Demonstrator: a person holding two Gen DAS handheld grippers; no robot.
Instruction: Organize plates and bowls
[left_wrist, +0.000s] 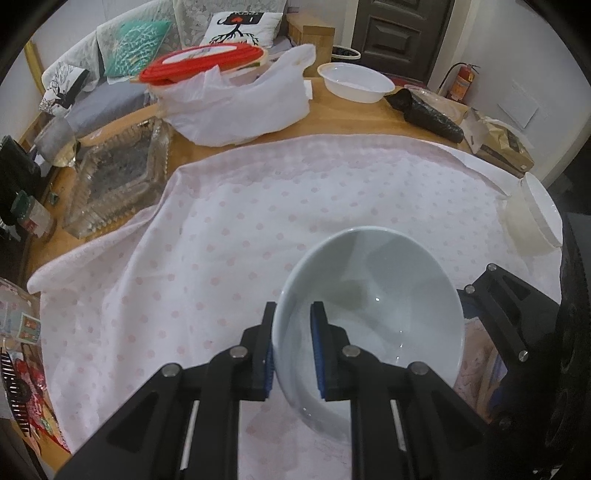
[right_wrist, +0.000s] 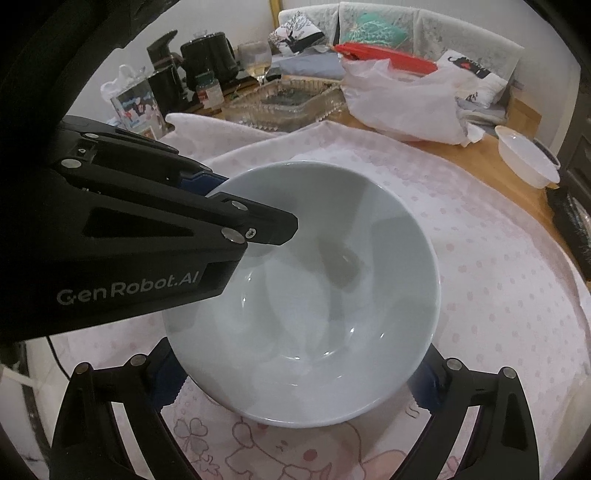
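L gripper (left_wrist: 292, 350) clamped on the near-left rim of the white bowl (left_wrist: 376, 317): one blue-padded finger outside the wall, the other inside. Jaws narrow, only the bowl wall between them.

Bowl sits over the pink polka-dot cloth (left_wrist: 229, 236) covering the tabletop (left_wrist: 354, 114), front-centre of the L view. Opening faces up and tilts toward the L cam, so it's not level. Round, so no real long axis; the rim only reads as an oval. Can't tell if the base touches the cloth.

R gripper (right_wrist: 295, 384) is wide, fingers either side of the bowl's near underside, pads next to the outer wall. Contact not clear from the R view; bowl hides the tips. In the R view the L gripper comes in from the left, with its top finger across the rim.

Other stuff on the tabletop:
- 2nd white bowl (left_wrist: 356, 82), far edge, upright on bare wood
- white plate stack (left_wrist: 539, 214) at the right edge, on the cloth
- white plastic bag (left_wrist: 243, 107) with a red-lidded container (left_wrist: 203, 62) on top, far left-centre
- clear glass tray (left_wrist: 118, 177), left, beside the cloth edge
- black wrapped bundle (left_wrist: 428, 114), far right
- wine glass (right_wrist: 255, 59) and black kettle (right_wrist: 212, 55) behind the tray, R view
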